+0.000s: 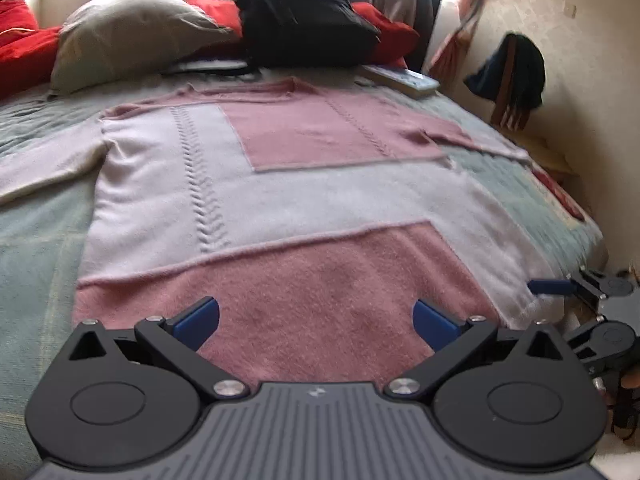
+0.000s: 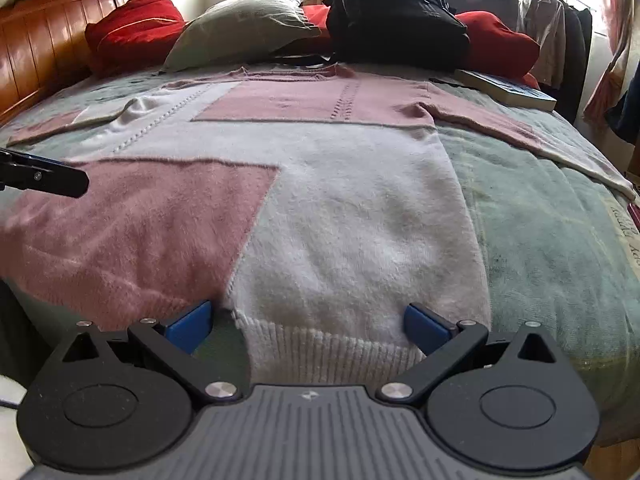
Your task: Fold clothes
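- One sweater (image 1: 280, 200) is lying flat on the bed (image 1: 36, 248), spreading away in front of both claws, hem nearest them and neckline farthest, sleeves stretching out to either side.
- Left gripper (image 1: 316, 322) is sitting w/ jaws spread wide, gripping nothing; the pink hem panel is lying right between and ahead of its blue pads (image 1: 198, 320).
- Right gripper (image 2: 306, 326) is likewise gaping, nothing pinched; the white ribbed hem (image 2: 332, 350) is lying between its fingers, just ahead.
- In the left view the right gripper (image 1: 560, 290) is showing off to the right, by the sweater's hem corner.
- Count: 1 sweater, 2 grippers, 1 grey pillow (image 2: 244, 24), 1 black backpack (image 2: 396, 12), 1 book (image 2: 508, 88), red cushions (image 2: 136, 26) – at least 2, exact no. unclear.
- Sweater is looking fuzzy, knit, w/ pink and white blocks and a cable stitch line running down the white part.
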### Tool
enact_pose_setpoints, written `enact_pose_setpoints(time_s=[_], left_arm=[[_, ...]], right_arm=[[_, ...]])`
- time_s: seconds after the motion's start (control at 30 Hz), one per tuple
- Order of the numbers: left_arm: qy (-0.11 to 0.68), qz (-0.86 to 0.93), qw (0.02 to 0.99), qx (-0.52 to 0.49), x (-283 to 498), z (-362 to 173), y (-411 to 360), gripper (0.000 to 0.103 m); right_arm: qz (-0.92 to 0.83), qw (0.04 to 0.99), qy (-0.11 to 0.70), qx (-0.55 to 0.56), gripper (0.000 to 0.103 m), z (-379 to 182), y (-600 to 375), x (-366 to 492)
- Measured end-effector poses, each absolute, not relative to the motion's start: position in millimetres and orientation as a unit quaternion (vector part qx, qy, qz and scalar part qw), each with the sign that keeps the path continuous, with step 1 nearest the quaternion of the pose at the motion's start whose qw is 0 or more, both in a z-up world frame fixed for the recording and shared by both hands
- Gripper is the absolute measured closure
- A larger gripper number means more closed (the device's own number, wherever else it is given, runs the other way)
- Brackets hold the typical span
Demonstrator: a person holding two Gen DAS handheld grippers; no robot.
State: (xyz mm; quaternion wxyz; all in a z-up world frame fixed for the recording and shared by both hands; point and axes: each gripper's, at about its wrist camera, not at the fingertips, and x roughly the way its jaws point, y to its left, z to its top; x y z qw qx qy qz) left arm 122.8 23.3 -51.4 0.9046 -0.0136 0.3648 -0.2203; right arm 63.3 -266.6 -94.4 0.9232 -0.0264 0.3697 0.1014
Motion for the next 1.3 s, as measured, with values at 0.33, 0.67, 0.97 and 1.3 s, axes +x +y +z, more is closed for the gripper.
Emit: enact_pose_setpoints(time_s=[0.33, 0.67, 0.97, 1.3], left_arm=[[0.244, -0.120, 0.962, 0.034, 147, 34, 141, 0.001], [0.282, 0.014, 0.956, -0.079, 190, -29, 290, 0.001], [0.316, 0.034, 0.938, -0.140, 220, -83, 326, 0.001], [0.316, 0.012, 0.931, -0.180, 253, -102, 349, 0.001]], right_arm=[[0.168, 0.936, 0.300, 0.075, 0.000, -44, -246, 99], [0.195, 0.940, 0.271, 0.071, 0.000, -24, -210, 129], [0.202, 0.932, 0.296, 0.058, 0.000, -37, -180, 152], [0.201, 0.928, 0.308, 0.059, 0.000, -45, -167, 164]])
